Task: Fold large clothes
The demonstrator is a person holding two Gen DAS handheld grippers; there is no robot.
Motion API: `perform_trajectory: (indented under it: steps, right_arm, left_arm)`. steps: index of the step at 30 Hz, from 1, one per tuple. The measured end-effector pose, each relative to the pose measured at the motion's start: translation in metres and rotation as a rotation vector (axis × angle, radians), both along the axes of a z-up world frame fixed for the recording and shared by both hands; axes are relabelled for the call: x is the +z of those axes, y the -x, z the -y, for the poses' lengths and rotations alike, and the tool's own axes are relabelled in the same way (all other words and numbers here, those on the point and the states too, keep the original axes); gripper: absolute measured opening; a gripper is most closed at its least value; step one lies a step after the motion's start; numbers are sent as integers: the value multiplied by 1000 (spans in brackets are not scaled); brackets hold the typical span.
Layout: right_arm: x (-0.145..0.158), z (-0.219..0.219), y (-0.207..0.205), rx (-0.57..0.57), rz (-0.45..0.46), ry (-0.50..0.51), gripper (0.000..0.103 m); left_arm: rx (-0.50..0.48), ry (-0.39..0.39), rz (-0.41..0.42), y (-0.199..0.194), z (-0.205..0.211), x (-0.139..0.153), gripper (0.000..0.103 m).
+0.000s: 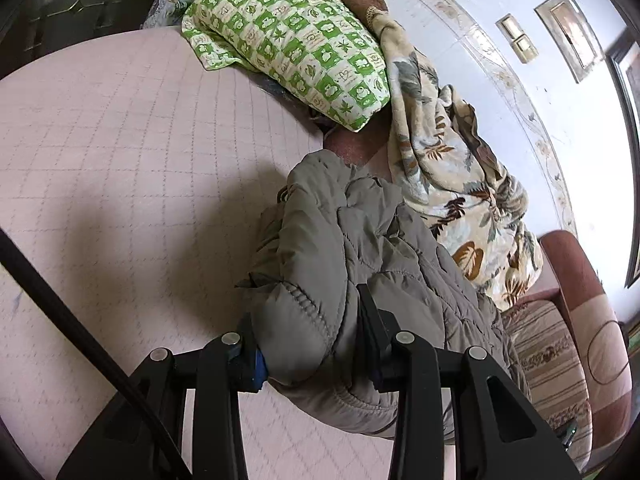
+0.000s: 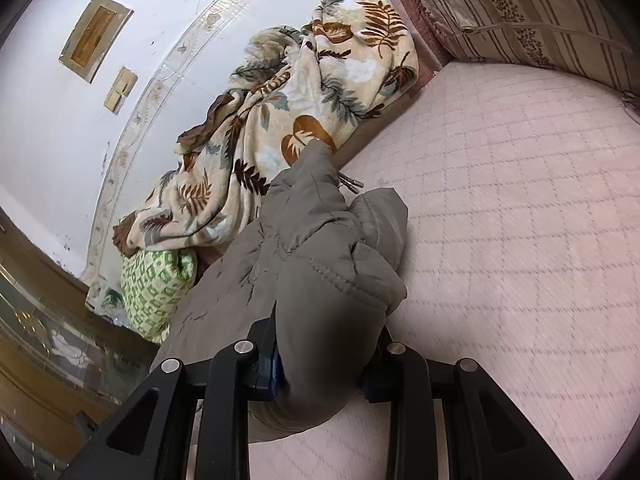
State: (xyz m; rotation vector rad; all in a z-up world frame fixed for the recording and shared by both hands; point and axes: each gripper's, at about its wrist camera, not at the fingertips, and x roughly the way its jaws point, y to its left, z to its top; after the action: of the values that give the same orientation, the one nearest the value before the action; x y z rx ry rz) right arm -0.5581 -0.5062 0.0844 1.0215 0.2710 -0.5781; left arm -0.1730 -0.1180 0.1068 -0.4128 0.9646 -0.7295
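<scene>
A grey-brown quilted padded jacket lies bunched on the pale pink quilted mattress. My left gripper is shut on a thick fold of the jacket, with the padding bulging between its black fingers. In the right wrist view the same jacket hangs from my right gripper, which is shut on another thick fold. Both held folds are lifted off the mattress; the other end of the jacket trails toward the blanket. Each gripper's fingertips are partly buried in fabric.
A cream blanket with leaf print lies heaped along the wall. A green-and-white patterned pillow sits at one end, a striped cushion at the other. A black cable crosses the left view.
</scene>
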Motion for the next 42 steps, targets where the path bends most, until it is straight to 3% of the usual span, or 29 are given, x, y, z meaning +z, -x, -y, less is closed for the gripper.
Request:
perform_trajectory:
  steps: [16,22,28,30,32,35,38,42]
  right_arm:
    - [-26,-49,53,20,-66,-15,31]
    - [-59,-44,51,5,-158,-98,33]
    - [-76,-36,54,-18,-165,-189,50]
    - [-79,-33,60,-18,-145,-235,60]
    - [-83,-31,69,-19,-98,-303,63]
    - [-76,-33,81,-13,-67,-334,63]
    - [-58,-48,90,-40,-94,-260,63]
    - [-33,-65,108,-162,-157,-111,63]
  left_arm:
    - [-22,-14,-24,55,-54,-24,36]
    - [-7,-50,-97,54,-60,-55,48]
    - [24,-41,-163,47,-69,-69,67]
    - [51,-14,-185,44,-78,-69,68]
    - [98,30,-191,43,-92,-65,68]
    - [235,23,-124,44,-119,-50,68]
    - [374,-36,12,52,-138,-26,68]
    - [384,-127,244,74,-126,9,68]
